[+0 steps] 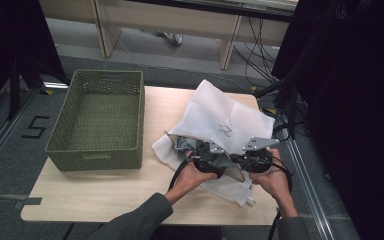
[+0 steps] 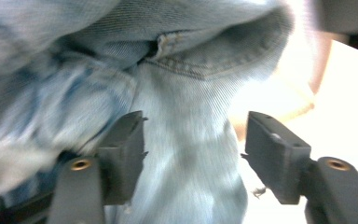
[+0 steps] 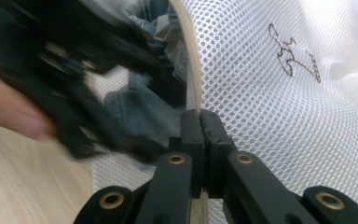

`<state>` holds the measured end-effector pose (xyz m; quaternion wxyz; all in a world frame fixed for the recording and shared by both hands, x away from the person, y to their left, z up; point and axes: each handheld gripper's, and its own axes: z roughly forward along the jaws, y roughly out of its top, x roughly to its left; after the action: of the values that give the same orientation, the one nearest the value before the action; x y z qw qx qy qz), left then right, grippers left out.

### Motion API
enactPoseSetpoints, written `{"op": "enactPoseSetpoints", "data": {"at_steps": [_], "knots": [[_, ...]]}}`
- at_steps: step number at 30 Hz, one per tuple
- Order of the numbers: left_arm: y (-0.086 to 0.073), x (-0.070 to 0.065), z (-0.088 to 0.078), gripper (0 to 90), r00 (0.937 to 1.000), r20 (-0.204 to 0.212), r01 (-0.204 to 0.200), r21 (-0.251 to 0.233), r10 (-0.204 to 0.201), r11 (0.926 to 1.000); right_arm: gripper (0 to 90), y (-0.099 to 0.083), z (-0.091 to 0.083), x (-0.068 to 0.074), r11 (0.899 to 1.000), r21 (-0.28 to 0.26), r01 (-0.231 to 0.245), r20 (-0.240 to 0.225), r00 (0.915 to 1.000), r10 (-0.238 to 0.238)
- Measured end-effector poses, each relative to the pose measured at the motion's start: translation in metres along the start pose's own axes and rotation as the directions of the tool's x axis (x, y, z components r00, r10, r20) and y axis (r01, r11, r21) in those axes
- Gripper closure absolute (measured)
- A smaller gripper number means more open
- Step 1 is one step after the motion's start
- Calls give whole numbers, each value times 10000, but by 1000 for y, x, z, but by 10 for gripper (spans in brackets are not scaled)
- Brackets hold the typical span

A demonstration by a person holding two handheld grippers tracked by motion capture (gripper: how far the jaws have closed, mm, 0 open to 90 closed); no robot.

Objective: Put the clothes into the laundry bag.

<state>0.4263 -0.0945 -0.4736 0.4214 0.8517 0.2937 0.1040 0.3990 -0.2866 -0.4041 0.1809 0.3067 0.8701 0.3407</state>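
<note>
A white mesh laundry bag (image 1: 225,120) lies on the wooden table, its mouth toward the person. Light blue jeans (image 1: 182,145) sit in that mouth. My left gripper (image 1: 196,152) reaches into the opening. In the left gripper view its jaws (image 2: 193,144) stand apart with a fold of denim (image 2: 186,93) between them, not pinched. My right gripper (image 3: 200,121) is shut on the bag's beige zipper edge (image 3: 191,70) and holds the mesh (image 3: 270,102) up. In the high view the right gripper (image 1: 234,162) sits just right of the left one.
A green woven basket (image 1: 100,150) stands on the left half of the table (image 1: 105,190). The bag's far end hangs near the table's back right corner. Dark stands and cables crowd the floor to the right.
</note>
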Motion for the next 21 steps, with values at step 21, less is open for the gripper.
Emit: {"op": "enactPoseSetpoints", "data": {"at_steps": [21], "knots": [[-63,49,-72,307,9976,-425,571,449,-552,9974,869,-25,44,25,9864,1566,506,-44,9987,-505]]}}
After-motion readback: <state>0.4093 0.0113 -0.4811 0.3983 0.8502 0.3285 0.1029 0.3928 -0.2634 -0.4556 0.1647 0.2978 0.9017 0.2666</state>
